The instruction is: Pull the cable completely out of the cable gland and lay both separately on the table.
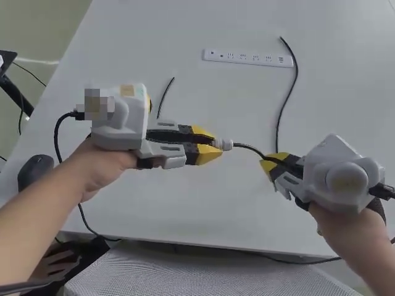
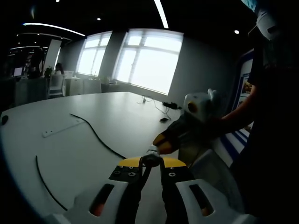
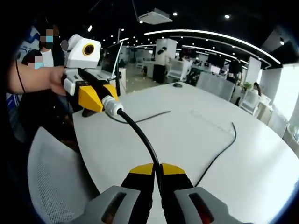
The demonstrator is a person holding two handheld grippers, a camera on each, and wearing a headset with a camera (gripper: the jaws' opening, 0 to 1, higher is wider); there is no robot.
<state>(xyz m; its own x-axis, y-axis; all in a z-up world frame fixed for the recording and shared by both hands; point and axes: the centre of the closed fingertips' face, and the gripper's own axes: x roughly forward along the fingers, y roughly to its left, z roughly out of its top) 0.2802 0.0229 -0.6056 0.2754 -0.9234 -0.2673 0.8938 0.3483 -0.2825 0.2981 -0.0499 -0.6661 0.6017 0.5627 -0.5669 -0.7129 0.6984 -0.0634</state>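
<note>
A white cable gland (image 1: 223, 145) juts from the yellow tips of my left gripper (image 1: 213, 147), which is shut on it above the table. A black cable (image 1: 247, 148) runs out of the gland to my right gripper (image 1: 266, 164), shut on the cable a short way off. In the right gripper view the cable (image 3: 140, 135) rises from between the yellow tips of the right gripper (image 3: 157, 169) to the gland (image 3: 112, 106) in the left gripper (image 3: 100, 99). In the left gripper view the gland (image 2: 151, 160) sits between the tips of the left gripper (image 2: 150, 162), with the right gripper (image 2: 161, 141) just beyond.
A white power strip (image 1: 248, 58) lies at the back of the white table (image 1: 185, 203), its black cord (image 1: 285, 98) curving toward me. A short loose black cable (image 1: 164, 97) lies behind the left gripper. A grey chair (image 1: 203, 274) stands below the table's front edge.
</note>
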